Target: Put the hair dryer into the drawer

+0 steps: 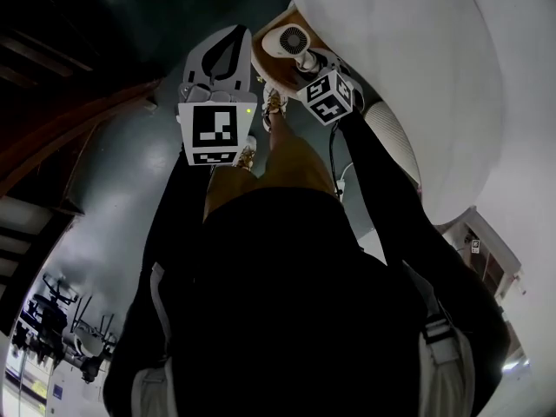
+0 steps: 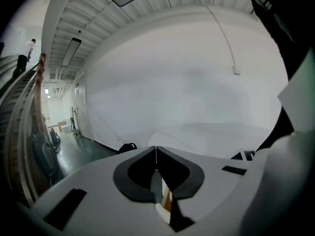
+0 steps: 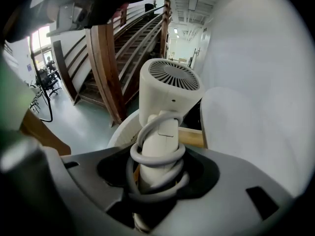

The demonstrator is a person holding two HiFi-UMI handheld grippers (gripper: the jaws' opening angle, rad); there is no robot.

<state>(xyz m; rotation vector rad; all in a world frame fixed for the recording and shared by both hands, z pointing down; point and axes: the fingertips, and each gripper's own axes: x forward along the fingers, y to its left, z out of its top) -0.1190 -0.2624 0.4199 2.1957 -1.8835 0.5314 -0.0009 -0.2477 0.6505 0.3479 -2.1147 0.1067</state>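
The right gripper (image 3: 156, 181) was clamped on the handle of the white hair dryer (image 3: 170, 87), whose grey cord (image 3: 157, 155) was wound round that handle. The dryer stood upright in the jaws, its grille end just above the wooden edge of the open drawer (image 3: 193, 137) in the rounded white cabinet (image 1: 417, 76). The left gripper (image 2: 156, 149) hung beside it, its jaws closed together and holding nothing.

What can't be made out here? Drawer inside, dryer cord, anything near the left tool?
- Drawer inside: in the right gripper view only a dark sliver shows behind the hair dryer; in the head view the right tool and dryer cover it.
- Cord end: in the right gripper view the coils drop behind the tool's body.
- Left tool, shut: its view shows only white wall, no drawer.
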